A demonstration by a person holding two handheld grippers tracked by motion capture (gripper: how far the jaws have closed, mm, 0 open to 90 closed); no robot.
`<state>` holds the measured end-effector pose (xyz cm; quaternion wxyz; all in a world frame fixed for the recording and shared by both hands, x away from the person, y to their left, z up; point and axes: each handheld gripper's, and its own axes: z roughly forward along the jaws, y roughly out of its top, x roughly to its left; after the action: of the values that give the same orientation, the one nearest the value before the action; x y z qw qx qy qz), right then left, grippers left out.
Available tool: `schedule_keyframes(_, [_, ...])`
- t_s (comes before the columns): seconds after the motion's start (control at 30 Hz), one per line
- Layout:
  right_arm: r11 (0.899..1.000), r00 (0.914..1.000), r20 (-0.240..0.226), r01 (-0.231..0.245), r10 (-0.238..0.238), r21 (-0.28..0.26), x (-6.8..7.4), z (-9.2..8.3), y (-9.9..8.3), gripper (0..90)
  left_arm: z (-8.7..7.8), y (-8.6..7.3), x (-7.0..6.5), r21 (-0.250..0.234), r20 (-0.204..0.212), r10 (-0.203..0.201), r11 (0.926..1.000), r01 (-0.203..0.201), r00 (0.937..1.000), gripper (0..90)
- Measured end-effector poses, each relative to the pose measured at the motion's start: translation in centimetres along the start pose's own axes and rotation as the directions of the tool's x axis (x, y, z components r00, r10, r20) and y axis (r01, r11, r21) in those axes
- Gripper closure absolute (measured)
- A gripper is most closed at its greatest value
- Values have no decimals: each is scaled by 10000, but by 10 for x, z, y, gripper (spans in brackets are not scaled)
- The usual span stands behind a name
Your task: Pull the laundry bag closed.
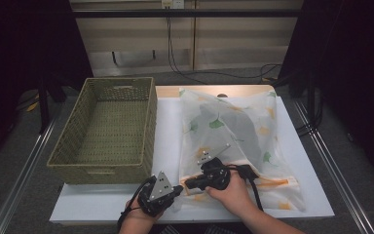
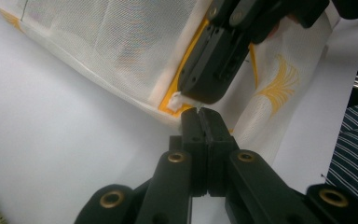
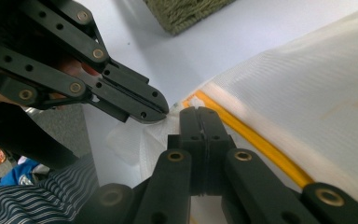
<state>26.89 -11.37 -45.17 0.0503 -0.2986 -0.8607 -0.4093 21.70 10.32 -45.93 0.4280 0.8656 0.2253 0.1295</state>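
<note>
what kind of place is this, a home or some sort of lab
Most likely a lab or recording workspace, not a home: a bare white table on metal floor rails, cables trailing to a wall socket, with a wicker basket and mesh laundry bag laid out.

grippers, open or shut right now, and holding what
left gripper: shut, pinching the mesh bag corner.
right gripper: shut on the bag's edge by the zipper.
</note>
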Motion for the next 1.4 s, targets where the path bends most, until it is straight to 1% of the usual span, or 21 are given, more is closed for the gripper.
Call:
schedule_keyframes(0.03, [10000,10000,-1,-45,45,-85,0,-2,0,900,0,0,0,16,-34,25,10000,-25,10000,898])
schedule_keyframes(0.07, [9999,10000,-13,-58,58,-151,-1,-4,0,900,-1,0,1,160,-134,120,9998,-118,9998,898])
schedule_keyframes(0.13, [9994,9999,23,-126,127,-307,-1,-8,2,900,-1,1,1,250,-85,287,9993,-284,9996,899])
schedule_keyframes(0.2, [9992,9999,-6,-162,162,-359,-2,-8,2,900,1,1,1,142,-23,218,9997,-217,9998,899])
schedule_keyframes(0.27, [9991,9999,-51,-146,144,-397,-1,-7,2,900,0,1,0,309,-70,138,9994,-136,9999,898])
schedule_keyframes(0.33, [9989,9998,-26,-186,185,-423,0,-5,2,900,1,0,-1,176,-132,11,9998,-9,9999,898])
schedule_keyframes(0.37, [9991,10000,36,-88,89,-419,0,-3,2,900,1,1,0,302,-72,90,9995,-87,9999,899])
schedule_keyframes(0.57, [9977,9999,43,-101,104,-665,1,-1,5,900,2,0,-1,144,-4,42,9999,-42,10000,898])
schedule_keyframes(0.7, [9977,9999,83,-92,98,-667,1,1,6,900,1,1,0,394,-40,205,9990,-203,9998,898])
schedule_keyframes(0.73, [9979,9999,92,-55,61,-653,1,2,6,900,1,1,-1,366,-61,159,9992,-157,9999,899])
schedule_keyframes(0.77, [9978,9999,112,-63,70,-657,2,3,6,900,2,0,-1,184,7,118,9998,-118,9999,899])
schedule_keyframes(0.87, [9986,9998,206,11,0,-527,3,5,6,899,3,0,-1,153,-20,59,9999,-59,10000,899])
schedule_keyframes(0.9, [9986,9998,200,2,9,-523,2,6,6,898,2,1,-1,259,-53,86,9996,-85,9999,899])
schedule_keyframes(0.97, [9992,9997,240,19,-10,-411,2,8,5,897,3,0,-2,49,15,-41,10000,41,10000,899])
schedule_keyframes(1.03, [9996,9997,244,-18,25,-275,2,10,4,899,3,0,-1,120,15,33,9999,-33,10000,898])
schedule_keyframes(1.1, [9996,9998,193,-11,16,-276,1,12,4,900,1,1,0,360,-25,182,9992,-181,9998,898])
schedule_keyframes(1.13, [9994,9998,218,-8,16,-347,1,12,4,900,1,1,0,298,-1,187,9994,-187,9998,899])
schedule_keyframes(1.17, [9994,9997,229,-51,59,-353,2,11,4,900,2,0,-1,164,8,16,9999,-16,10000,899])
schedule_keyframes(1.3, [9991,9999,160,21,-14,-416,1,9,5,900,1,0,-1,268,10,60,9996,-60,10000,898])
schedule_keyframes(1.33, [9992,9998,168,-49,56,-388,1,8,5,900,2,0,0,98,73,-32,9999,31,10000,897])
schedule_keyframes(1.4, [9990,9998,160,91,-84,-439,1,5,5,900,1,0,1,71,54,-124,9999,124,9999,885])
